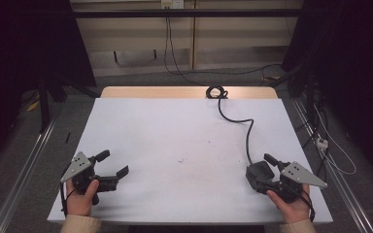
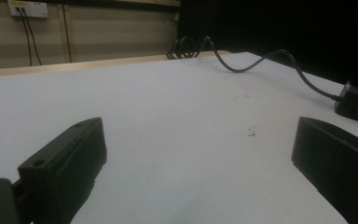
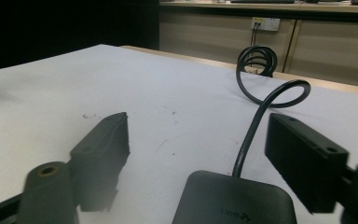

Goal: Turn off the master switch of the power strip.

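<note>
Right gripper [image 1: 261, 170] jaws stand apart astride the black power adapter [image 3: 235, 198], unclamped, positioned for grasping; left gripper [image 1: 112, 167] rests spread wide, empty, in reserve.

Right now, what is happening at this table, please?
A person sits at a white table with a gripper in each hand. The right gripper has its jaws open on either side of a black box with a cable that runs to a coil at the far edge; the pads do not press on it. The left gripper rests open near the left corner, holding nothing.
</note>
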A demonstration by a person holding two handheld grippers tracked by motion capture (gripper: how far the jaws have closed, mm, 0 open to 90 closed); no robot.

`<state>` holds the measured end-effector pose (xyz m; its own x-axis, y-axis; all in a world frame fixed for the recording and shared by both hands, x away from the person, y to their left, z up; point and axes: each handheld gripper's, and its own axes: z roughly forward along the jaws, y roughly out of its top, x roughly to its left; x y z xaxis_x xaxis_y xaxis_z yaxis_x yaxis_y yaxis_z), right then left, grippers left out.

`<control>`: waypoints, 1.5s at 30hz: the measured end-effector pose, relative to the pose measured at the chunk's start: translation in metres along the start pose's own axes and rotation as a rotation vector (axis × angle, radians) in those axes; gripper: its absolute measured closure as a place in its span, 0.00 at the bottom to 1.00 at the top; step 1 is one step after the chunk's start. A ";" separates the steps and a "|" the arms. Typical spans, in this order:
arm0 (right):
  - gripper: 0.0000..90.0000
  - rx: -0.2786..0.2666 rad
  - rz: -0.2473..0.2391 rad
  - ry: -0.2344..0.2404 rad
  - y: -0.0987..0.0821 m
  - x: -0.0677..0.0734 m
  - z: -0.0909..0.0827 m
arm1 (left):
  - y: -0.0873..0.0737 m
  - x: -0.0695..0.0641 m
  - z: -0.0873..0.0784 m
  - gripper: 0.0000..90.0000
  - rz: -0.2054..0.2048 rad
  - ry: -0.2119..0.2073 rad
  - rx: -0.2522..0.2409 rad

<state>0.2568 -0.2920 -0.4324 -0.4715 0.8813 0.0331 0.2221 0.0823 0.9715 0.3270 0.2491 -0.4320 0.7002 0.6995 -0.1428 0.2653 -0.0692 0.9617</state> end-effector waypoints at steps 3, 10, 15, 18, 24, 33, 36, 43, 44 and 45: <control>0.27 0.005 -0.004 0.006 0.001 0.000 0.001 | 0.000 0.000 0.000 0.03 0.002 0.002 0.000; 0.36 0.005 -0.003 0.011 0.002 -0.005 0.001 | 0.000 -0.001 0.001 0.03 0.007 -0.001 0.008; 0.43 0.005 0.006 0.019 0.003 -0.006 0.001 | 0.000 -0.002 0.000 0.03 0.011 0.003 0.008; 0.51 -0.002 0.024 0.026 0.004 -0.009 -0.001 | 0.000 -0.002 -0.001 0.03 0.011 0.003 0.007; 0.60 0.019 0.005 0.037 0.004 -0.010 0.001 | 0.000 -0.002 0.000 0.03 0.015 -0.001 0.011; 0.72 0.032 0.027 0.049 0.001 -0.010 0.003 | 0.000 -0.002 0.000 0.03 0.011 0.001 0.010; 0.76 0.038 0.025 0.047 0.001 -0.010 0.003 | -0.001 -0.002 0.000 0.03 0.010 -0.002 0.012; 0.81 0.036 0.016 0.047 0.002 -0.011 0.003 | -0.001 -0.003 0.001 0.03 0.012 -0.008 0.019; 0.83 0.033 0.025 0.047 0.002 -0.012 0.002 | -0.001 -0.002 0.001 0.03 0.013 -0.008 0.019; 0.84 0.033 0.025 0.050 0.002 -0.012 0.002 | -0.001 -0.002 0.000 0.03 0.012 -0.009 0.019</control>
<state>0.2646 -0.3018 -0.4318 -0.5072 0.8590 0.0695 0.2618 0.0767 0.9621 0.3254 0.2471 -0.4326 0.7093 0.6922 -0.1332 0.2689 -0.0910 0.9589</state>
